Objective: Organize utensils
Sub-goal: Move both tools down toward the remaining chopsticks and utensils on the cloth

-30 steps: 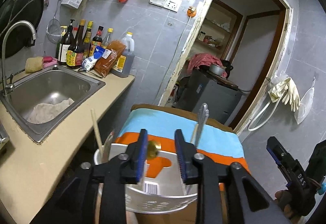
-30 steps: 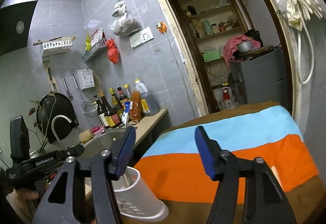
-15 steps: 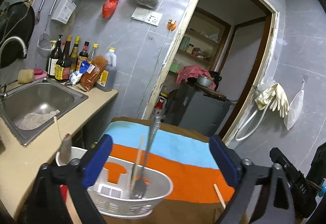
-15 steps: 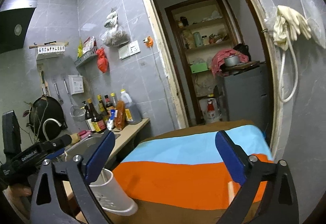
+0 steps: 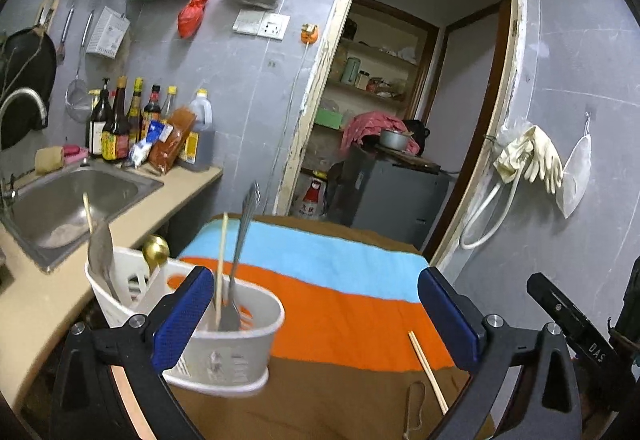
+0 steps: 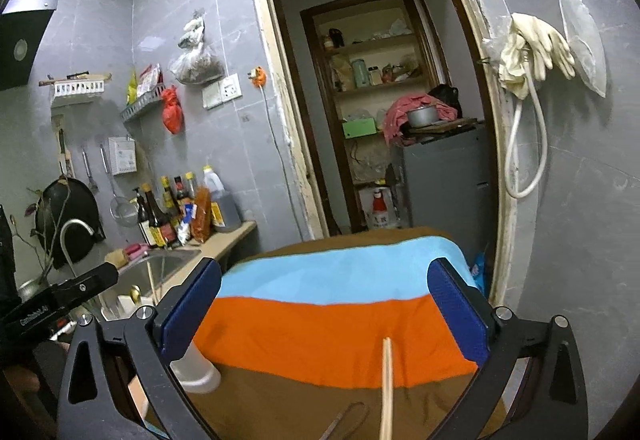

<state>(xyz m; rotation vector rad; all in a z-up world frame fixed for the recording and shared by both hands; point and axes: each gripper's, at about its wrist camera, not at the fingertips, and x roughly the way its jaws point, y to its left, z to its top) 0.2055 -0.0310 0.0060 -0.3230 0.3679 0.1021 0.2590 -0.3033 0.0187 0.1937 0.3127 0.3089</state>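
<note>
Left gripper [image 5: 316, 310]: just spread wide, empty. Right gripper [image 6: 324, 310]: just spread wide, empty. White utensil caddy [image 5: 224, 344]: upright at striped cloth's [image 5: 340, 304] left edge, holding fork [image 5: 240, 256]. Chopstick [image 5: 428, 372]: flat near front-right, cloth between bare.

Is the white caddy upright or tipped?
Upright: the caddy stands on its base on the cloth, fork and chopstick sticking up.

Sauce bottles [image 5: 120, 120] stand behind the sink [image 5: 132, 180]; rubber gloves [image 5: 528, 156] hang by the doorway.
</note>
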